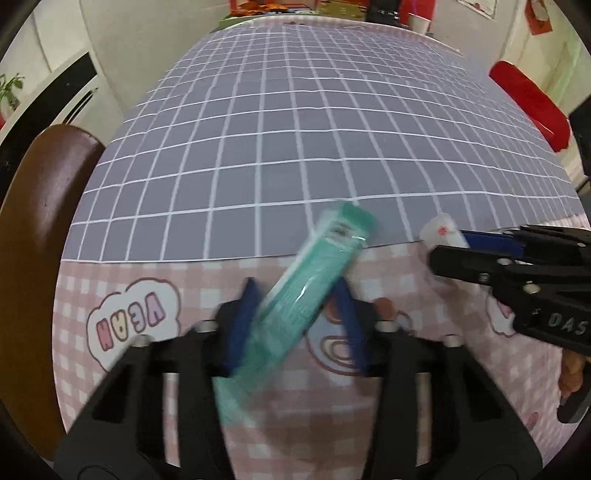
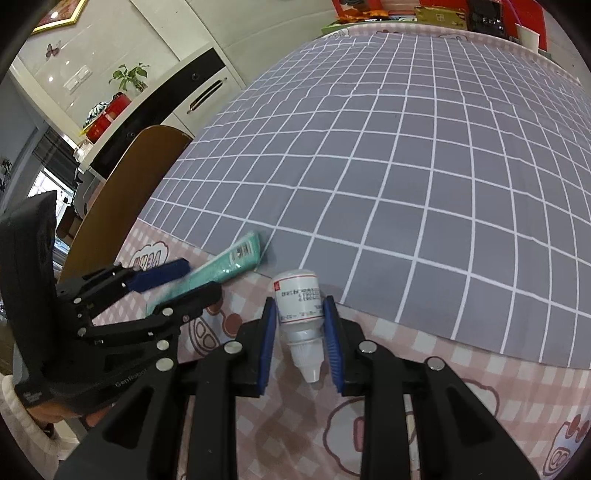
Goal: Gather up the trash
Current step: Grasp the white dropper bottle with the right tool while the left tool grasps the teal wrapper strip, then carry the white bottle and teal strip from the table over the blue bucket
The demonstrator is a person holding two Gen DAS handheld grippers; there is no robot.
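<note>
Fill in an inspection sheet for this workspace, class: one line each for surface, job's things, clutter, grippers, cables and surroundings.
Surface: table under a grey grid mat, pink checked cartoon cloth at the near edge.
Job's things: green packet, blurred, tilted between the left fingers; small white dropper bottle, nozzle pointing toward the camera.
Clutter: paper cup and boxes at the far edge.
Grippers: left gripper around the packet, grip unclear; right gripper astride the bottle, contact unclear.
Cables: nothing seen.
Surroundings: brown chair back, white cabinet with a plant, red chair.
</note>
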